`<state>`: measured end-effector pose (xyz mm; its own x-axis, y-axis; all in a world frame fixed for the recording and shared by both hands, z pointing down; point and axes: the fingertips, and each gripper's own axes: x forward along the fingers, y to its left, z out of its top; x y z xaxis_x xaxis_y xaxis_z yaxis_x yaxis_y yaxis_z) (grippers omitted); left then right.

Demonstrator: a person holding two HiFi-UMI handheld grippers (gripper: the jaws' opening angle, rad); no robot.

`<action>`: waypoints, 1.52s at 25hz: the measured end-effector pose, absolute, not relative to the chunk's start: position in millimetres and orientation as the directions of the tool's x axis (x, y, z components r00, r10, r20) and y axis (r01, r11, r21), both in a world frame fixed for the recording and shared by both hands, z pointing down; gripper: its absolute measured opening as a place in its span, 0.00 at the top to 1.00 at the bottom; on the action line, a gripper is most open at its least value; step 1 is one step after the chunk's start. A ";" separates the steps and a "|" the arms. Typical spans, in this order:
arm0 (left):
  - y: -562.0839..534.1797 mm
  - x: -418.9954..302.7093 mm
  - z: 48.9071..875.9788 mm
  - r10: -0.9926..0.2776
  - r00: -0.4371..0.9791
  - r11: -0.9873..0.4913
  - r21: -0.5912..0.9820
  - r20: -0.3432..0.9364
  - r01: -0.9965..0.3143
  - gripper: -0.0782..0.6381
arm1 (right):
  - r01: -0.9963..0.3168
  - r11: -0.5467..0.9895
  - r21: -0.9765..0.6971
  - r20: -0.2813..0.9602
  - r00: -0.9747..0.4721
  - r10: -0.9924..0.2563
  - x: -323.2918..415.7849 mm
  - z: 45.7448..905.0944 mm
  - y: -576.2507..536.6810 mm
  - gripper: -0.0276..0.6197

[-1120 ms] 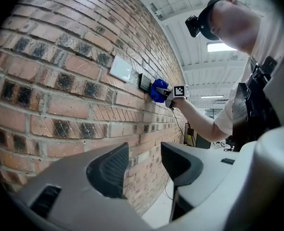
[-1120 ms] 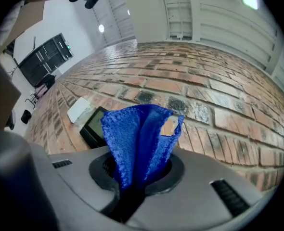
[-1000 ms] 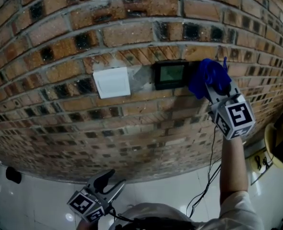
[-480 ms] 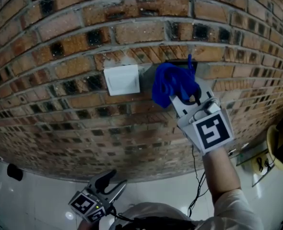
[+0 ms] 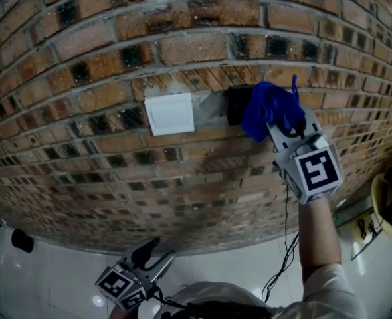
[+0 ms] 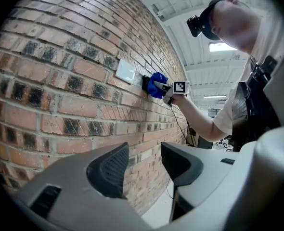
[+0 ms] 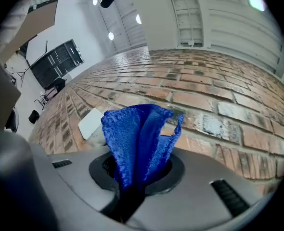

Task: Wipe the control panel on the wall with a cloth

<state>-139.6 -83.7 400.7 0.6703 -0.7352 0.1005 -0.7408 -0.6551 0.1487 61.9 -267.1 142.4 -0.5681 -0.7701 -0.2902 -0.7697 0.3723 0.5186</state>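
The black control panel (image 5: 236, 105) is set in the brick wall, and only its left end shows. A bunched blue cloth (image 5: 269, 109) covers the rest and presses against it. My right gripper (image 5: 284, 126) is shut on the blue cloth (image 7: 139, 138), held up at the wall by a raised arm. The left gripper view shows the cloth (image 6: 156, 85) from the side, against the panel (image 6: 145, 82). My left gripper (image 5: 152, 252) hangs low near the floor, open and holding nothing; its jaws (image 6: 142, 162) stand apart.
A white switch plate (image 5: 170, 113) sits on the bricks just left of the panel. A black cable (image 5: 286, 238) hangs down the wall below the panel. White tiled floor (image 5: 56, 278) runs along the wall's foot. A yellow object (image 5: 382, 205) is at the right edge.
The right gripper carried the cloth left across the panel, then back to the right. The cloth now covers the panel's right part. The left gripper stayed put.
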 end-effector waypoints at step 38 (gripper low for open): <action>-76.4 -146.2 406.7 -0.745 0.657 -0.641 0.149 0.112 -0.753 0.60 | -0.796 0.320 0.513 -0.283 -0.509 -0.813 98.9 147.4 -274.6 0.82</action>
